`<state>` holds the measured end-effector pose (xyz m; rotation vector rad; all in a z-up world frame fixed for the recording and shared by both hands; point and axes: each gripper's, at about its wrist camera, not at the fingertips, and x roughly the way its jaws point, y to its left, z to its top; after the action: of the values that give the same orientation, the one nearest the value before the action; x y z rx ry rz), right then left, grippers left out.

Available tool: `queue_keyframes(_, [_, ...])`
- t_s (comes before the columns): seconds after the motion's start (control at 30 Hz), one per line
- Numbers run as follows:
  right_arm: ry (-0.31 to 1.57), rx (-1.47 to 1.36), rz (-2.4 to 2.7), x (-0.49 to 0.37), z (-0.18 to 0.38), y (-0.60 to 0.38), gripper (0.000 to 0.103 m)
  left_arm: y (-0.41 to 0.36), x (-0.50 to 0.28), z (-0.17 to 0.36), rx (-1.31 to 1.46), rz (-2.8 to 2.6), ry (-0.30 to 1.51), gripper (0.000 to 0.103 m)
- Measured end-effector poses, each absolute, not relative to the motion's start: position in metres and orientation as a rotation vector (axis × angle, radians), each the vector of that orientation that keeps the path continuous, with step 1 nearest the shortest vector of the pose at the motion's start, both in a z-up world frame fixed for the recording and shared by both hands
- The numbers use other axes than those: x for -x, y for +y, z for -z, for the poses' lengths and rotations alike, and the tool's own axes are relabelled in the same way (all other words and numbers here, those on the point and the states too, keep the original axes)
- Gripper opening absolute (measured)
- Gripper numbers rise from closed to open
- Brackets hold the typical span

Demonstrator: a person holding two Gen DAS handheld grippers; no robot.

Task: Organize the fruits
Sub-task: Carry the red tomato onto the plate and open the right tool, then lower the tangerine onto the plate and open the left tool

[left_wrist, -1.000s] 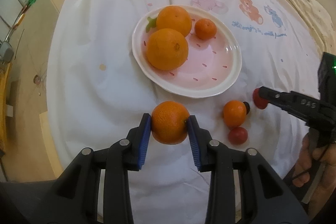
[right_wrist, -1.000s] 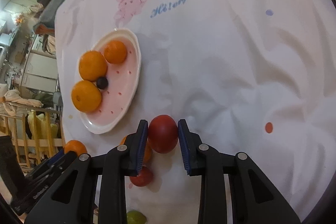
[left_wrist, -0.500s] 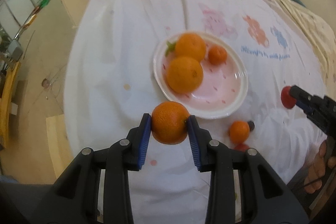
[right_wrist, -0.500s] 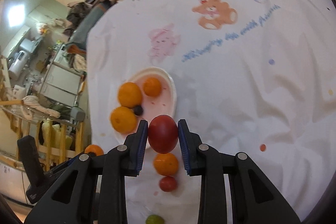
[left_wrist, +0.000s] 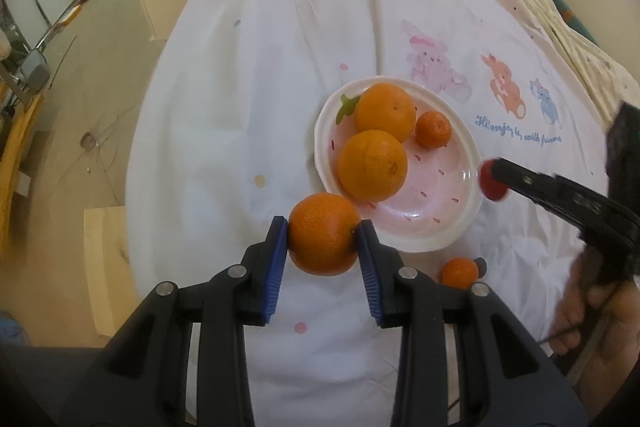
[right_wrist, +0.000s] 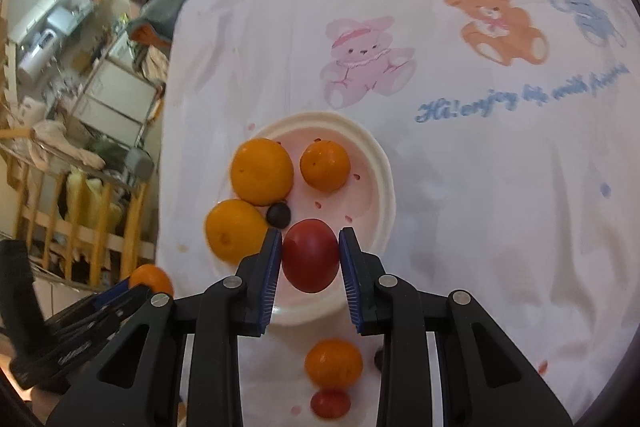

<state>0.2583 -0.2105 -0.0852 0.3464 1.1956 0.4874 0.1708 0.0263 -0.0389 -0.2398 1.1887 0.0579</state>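
Right tongs (right_wrist: pixel 308 259) gripping tomato (right_wrist: pixel 310 255), now over plate (right_wrist: pixel 384 163); left tongs (left_wrist: pixel 322 239) gripping orange (left_wrist: pixel 324 233).

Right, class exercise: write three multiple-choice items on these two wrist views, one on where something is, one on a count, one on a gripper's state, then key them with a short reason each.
1. Where is the small dark berry?
A. on the plate, between the two big oranges
B. on the cloth beside the printed bears
C. in the left gripper

2. How many orange fruits lie on the plate?
A. one
B. three
C. five

3. What is the right gripper doing?
A. standing open and empty
B. shut on a red tomato
C. shut on a green fruit

Key: 1 A, the right wrist view shows it against the big oranges on the plate. 2 B, two large and one small sit there. 3 B, both blue pads press the red tomato.
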Motion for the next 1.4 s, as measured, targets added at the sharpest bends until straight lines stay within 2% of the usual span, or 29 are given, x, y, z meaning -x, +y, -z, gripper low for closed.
queue_keyframes(0.37, [1.286, -0.221, -0.443, -0.299, 0.132, -0.183, 0.031, 0.022, -0.183, 0.051, 0.265, -0.046, 1.238, 0.031])
queue_keyframes(0.47, [1.284, -0.225, -0.452, -0.300, 0.136, -0.184, 0.032, 0.020, -0.183, 0.052, 0.268, -0.034, 1.247, 0.031])
queue_keyframes(0.5, [1.287, -0.226, -0.457, -0.300, 0.137, -0.184, 0.036, 0.020, -0.183, 0.052, 0.270, -0.028, 1.250, 0.031])
queue_keyframes(0.67, [1.279, -0.234, -0.455, -0.299, 0.136, -0.188, 0.035, 0.015, -0.183, 0.051, 0.270, -0.009, 1.254, 0.031])
queue_keyframes(0.73, [1.280, -0.252, -0.455, -0.299, 0.135, -0.190, 0.041, 0.016, -0.183, 0.050, 0.269, -0.010, 1.252, 0.031])
queue_keyframes(0.8, [1.272, -0.295, -0.483, -0.299, 0.131, -0.192, 0.057, 0.018, -0.183, 0.050, 0.268, -0.013, 1.250, 0.031])
queue_keyframes(0.83, [1.262, -0.296, -0.486, -0.298, 0.127, -0.192, 0.060, 0.019, -0.183, 0.050, 0.267, -0.018, 1.247, 0.031])
queue_keyframes(0.93, [1.233, -0.260, -0.468, -0.296, 0.117, -0.195, 0.063, 0.020, -0.183, 0.050, 0.265, -0.028, 1.241, 0.031])
queue_keyframes(1.07, [1.242, -0.353, -0.444, -0.288, 0.107, -0.217, 0.064, 0.020, -0.184, 0.046, 0.262, -0.039, 1.222, 0.031])
queue_keyframes(1.23, [1.246, -0.399, -0.394, -0.262, 0.079, -0.245, 0.080, 0.009, -0.187, 0.041, 0.237, -0.007, 1.204, 0.031])
queue_keyframes(1.3, [1.223, -0.407, -0.357, -0.249, 0.067, -0.258, 0.093, 0.004, -0.192, 0.042, 0.260, 0.027, 1.221, 0.031])
queue_keyframes(1.4, [1.205, -0.422, -0.309, -0.226, 0.055, -0.279, 0.098, -0.007, -0.201, 0.044, 0.299, 0.093, 1.237, 0.031])
